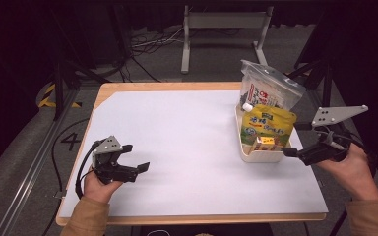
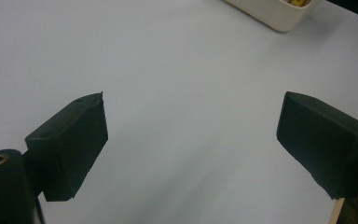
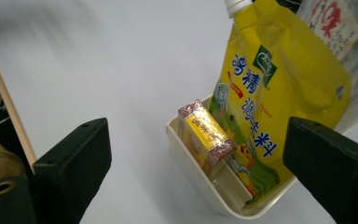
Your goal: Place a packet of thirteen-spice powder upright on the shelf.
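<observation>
Right gripper view: small yellow box [image 3: 206, 136] close-up

A wooden table [image 1: 109, 89] is covered almost wholly by a white sheet [image 1: 177, 142], so that a strip of bare wood is seen only along its edges. In the right gripper view a cream tray [image 3: 193, 169] is found resting directly on the sheet, between the two jaws and ahead of them, its near corner turned toward the jaws. In the left gripper view bare sheet is seen between and beyond the jaws, the tray lying well ahead of them toward the right-hand jaw's side, and the table's wooden edge is glimpsed just outside that jaw.
</observation>
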Action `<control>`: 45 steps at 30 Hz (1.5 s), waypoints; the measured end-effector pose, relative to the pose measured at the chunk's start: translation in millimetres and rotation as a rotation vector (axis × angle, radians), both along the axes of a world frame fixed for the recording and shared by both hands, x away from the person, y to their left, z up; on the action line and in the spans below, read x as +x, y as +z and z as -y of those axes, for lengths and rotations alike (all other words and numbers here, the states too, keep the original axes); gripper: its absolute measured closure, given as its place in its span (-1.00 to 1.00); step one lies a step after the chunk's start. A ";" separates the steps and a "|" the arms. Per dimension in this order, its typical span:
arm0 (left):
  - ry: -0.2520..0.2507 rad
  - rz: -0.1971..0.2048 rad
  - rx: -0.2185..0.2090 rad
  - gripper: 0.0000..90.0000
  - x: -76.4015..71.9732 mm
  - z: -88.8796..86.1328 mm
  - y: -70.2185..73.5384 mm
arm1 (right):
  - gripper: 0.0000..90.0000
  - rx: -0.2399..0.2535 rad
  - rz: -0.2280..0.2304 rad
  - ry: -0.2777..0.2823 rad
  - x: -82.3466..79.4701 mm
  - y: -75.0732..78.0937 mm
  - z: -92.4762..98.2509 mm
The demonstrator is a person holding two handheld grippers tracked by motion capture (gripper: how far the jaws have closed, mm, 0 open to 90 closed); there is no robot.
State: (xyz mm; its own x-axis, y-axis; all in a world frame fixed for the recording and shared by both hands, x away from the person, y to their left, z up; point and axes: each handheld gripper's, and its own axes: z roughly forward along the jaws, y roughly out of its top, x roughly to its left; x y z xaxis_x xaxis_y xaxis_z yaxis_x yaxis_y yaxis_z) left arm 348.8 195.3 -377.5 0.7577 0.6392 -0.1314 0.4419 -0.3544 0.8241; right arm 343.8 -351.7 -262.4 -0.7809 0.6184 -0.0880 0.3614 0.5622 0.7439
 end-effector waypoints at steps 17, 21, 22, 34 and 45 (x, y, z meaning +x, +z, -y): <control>-0.009 0.021 -0.046 -0.80 -7.8 -12.0 -1.6 | -1.00 0.076 0.097 -0.087 -11.7 -42.0 5.8; -0.004 0.032 -0.044 -0.80 -8.6 -14.2 -2.3 | -1.00 0.101 0.111 -0.098 -12.9 -54.0 9.3; -0.002 0.030 -0.047 -0.80 -9.0 -14.2 -2.6 | -1.00 0.101 0.111 -0.098 -12.9 -54.0 9.3; 0.024 0.054 -0.056 -0.79 -8.4 -20.0 -9.0 | -1.00 0.119 0.126 -0.166 -15.3 -98.2 13.0; 0.029 0.049 -0.057 -0.80 -4.9 -19.9 -17.9 | -1.00 0.125 0.118 -0.249 -10.6 -126.6 22.4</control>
